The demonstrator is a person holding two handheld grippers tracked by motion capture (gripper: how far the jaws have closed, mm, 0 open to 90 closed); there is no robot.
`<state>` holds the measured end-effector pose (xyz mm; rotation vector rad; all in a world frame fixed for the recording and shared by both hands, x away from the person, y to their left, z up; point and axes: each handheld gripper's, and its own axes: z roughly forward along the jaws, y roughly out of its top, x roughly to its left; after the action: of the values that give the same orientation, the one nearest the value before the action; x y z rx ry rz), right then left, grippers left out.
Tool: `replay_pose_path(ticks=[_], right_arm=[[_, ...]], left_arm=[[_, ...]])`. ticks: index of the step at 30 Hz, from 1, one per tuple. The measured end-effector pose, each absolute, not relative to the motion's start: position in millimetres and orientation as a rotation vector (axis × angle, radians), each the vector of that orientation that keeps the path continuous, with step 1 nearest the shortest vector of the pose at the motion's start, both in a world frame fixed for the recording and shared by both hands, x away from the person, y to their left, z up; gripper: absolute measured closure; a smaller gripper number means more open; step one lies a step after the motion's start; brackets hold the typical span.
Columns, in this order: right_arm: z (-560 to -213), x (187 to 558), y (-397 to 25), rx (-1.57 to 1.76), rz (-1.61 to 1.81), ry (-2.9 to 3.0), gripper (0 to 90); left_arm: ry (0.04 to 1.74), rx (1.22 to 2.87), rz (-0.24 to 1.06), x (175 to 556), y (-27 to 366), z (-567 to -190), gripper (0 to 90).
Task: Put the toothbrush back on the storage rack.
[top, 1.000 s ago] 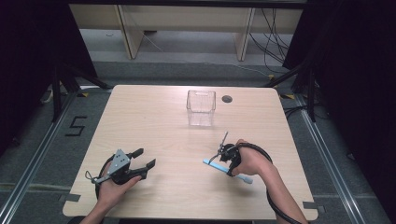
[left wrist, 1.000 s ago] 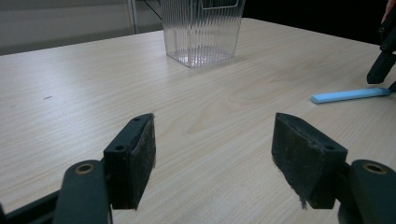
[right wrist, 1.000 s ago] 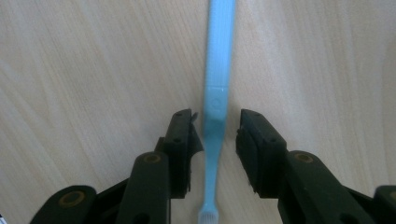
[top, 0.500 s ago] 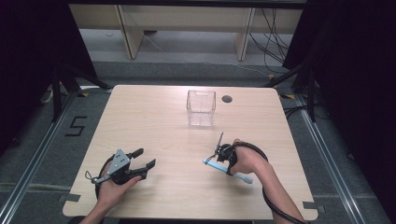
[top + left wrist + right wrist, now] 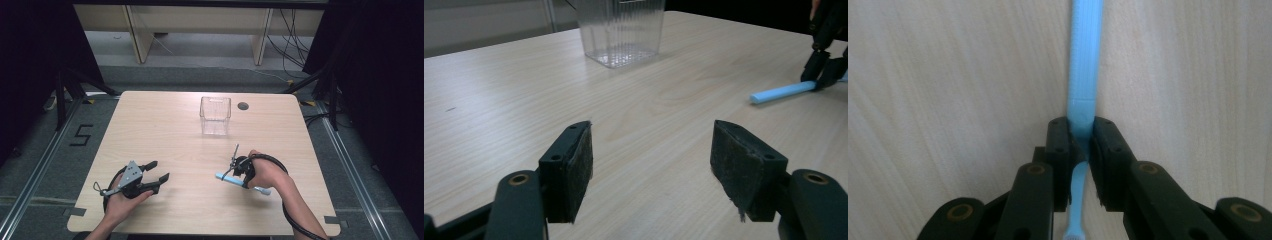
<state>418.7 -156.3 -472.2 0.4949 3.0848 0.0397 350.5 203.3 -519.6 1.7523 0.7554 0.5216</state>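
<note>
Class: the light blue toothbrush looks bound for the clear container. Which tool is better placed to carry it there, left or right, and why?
Right. The right tool is shut on the toothbrush. The left tool rests open, holds nothing, and is farther from the clear container.

A light wooden table (image 5: 165, 130) with rounded corners stands on a grey floor (image 5: 60, 165); a small round dark hole (image 5: 243, 106) sits near its far edge. A clear, ribbed plastic container (image 5: 215, 116) stands upright on it just beside that hole, toward the far middle. Nearer the front right, a light blue toothbrush (image 5: 227, 179) lies flat on the wood, well apart from the container.
</note>
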Motion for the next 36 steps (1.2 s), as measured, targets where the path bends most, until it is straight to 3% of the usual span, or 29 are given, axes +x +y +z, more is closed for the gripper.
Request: replay_pose_path(ticks=[19,27,36], right_arm=[[-438.2,394.7,-123.1,0.232,0.123,3.12,79.2],[-432.6,392.0,-111.7,0.157,0.113,3.131,79.2],[-430.6,394.3,-104.9,0.041,0.139,3.126,79.2]], left_arm=[[0.38,1.991,0.278,364.5,138.9,-492.2,34.6],[0.242,2.079,0.231,370.0,114.0,-492.4,39.5],[0.162,2.107,0.191,373.3,103.8,-498.6,52.6]])
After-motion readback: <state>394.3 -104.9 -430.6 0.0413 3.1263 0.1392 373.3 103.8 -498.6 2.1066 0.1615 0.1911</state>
